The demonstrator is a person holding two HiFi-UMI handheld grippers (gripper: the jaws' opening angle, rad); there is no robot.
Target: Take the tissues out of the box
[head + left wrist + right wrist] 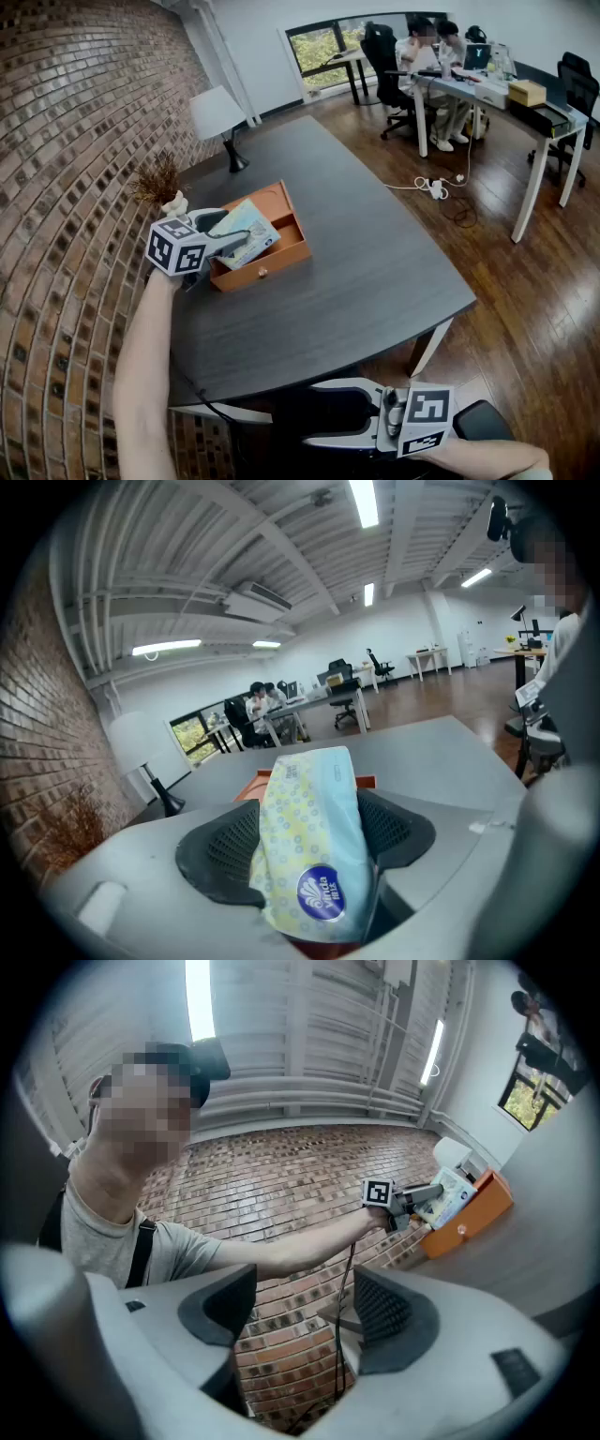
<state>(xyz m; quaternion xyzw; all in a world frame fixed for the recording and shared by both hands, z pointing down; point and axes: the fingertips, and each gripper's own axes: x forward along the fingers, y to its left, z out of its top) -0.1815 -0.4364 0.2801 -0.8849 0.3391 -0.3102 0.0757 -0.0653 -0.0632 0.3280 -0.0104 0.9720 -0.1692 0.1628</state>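
A soft tissue pack (247, 231), pale blue and yellow with a round blue logo, is gripped by my left gripper (234, 241) just above the orange box (283, 212) on the dark table. In the left gripper view the pack (314, 846) fills the gap between the black pads (220, 846) and stands out past them, with the box rim (248, 786) behind it. My right gripper (315, 413) hangs low in front of the table's near edge. Its jaws stand apart with nothing between them (300, 1312); from there the box (469, 1218) shows far off.
A white lamp (217, 117) and a dried plant (159, 183) stand at the table's far left by the brick wall. The dark table (375, 253) spreads right of the box. Desks with seated people (450, 75) and a power strip (433, 187) lie beyond.
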